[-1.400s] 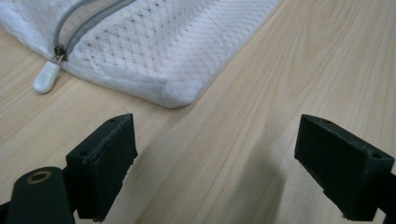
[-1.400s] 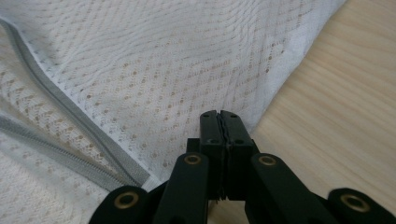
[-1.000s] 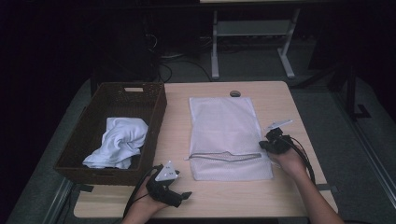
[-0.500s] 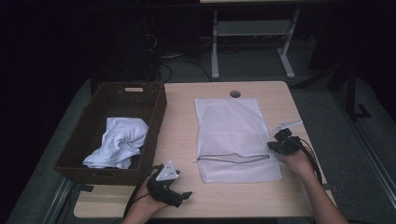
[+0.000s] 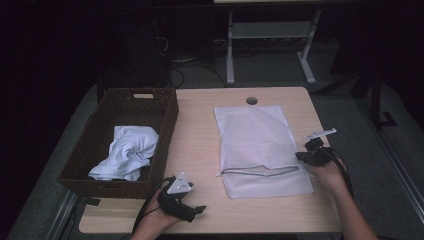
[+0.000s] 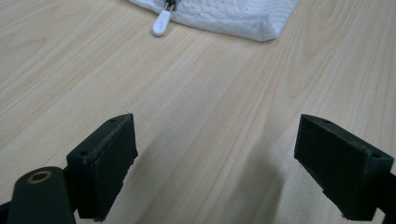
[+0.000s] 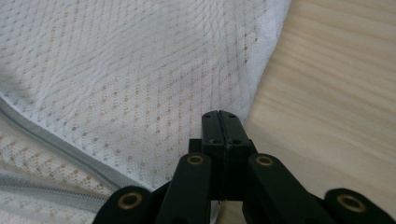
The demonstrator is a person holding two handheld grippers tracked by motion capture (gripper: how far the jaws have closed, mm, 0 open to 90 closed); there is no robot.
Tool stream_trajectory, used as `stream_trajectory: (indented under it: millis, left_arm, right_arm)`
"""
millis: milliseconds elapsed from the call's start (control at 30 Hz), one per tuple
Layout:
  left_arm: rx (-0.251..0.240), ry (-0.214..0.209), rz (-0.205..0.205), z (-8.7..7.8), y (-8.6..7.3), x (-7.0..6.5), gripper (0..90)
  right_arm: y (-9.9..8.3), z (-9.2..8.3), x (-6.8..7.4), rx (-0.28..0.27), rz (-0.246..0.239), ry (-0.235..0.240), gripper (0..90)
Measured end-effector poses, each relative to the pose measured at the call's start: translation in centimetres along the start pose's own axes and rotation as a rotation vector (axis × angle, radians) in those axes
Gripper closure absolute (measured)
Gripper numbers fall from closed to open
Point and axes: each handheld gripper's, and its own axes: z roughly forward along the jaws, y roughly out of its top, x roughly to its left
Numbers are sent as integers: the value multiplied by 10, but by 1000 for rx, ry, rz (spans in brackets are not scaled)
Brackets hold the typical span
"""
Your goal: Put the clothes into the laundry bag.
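While the right claw (image 7: 222, 122) has its jaws pressed fully together, the right gripper view puts their tips at the edge of the white mesh bag (image 7: 140, 74); whether a pinch of mesh sits between the pads cannot be told. In the high view this claw (image 5: 306, 155) sits at the bag's (image 5: 260, 145) right edge, near the desk's right edge, level with the zip.

The left claw (image 6: 215, 168) stands wide open, nothing between the jaws, bare desk (image 6: 196, 93) beneath. In the high view it (image 5: 192, 212) rests near the desk's front edge, left of the bag's front corner and apart from it.

The bag lies flat on the right half of the desk (image 5: 200, 130), long side running front to back.

Left gripper view adds: a white zip pull (image 6: 161, 23) at the bag's near corner. Right gripper view adds: the mesh weave and the grey zip (image 7: 60, 144) running across.

High view adds: a brown basket (image 5: 100, 107) at the desk's left edge, holding a crumpled pale cloth (image 5: 125, 157).
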Motion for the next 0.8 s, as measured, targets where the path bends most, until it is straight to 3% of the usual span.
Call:
stream_trajectory:
  millis: [800]
  left_arm:
    - [3, -56, 66, 20, 24, 0, 126]
  right_arm:
    - [-41, -32, -28, 8, 103, -109, 900]
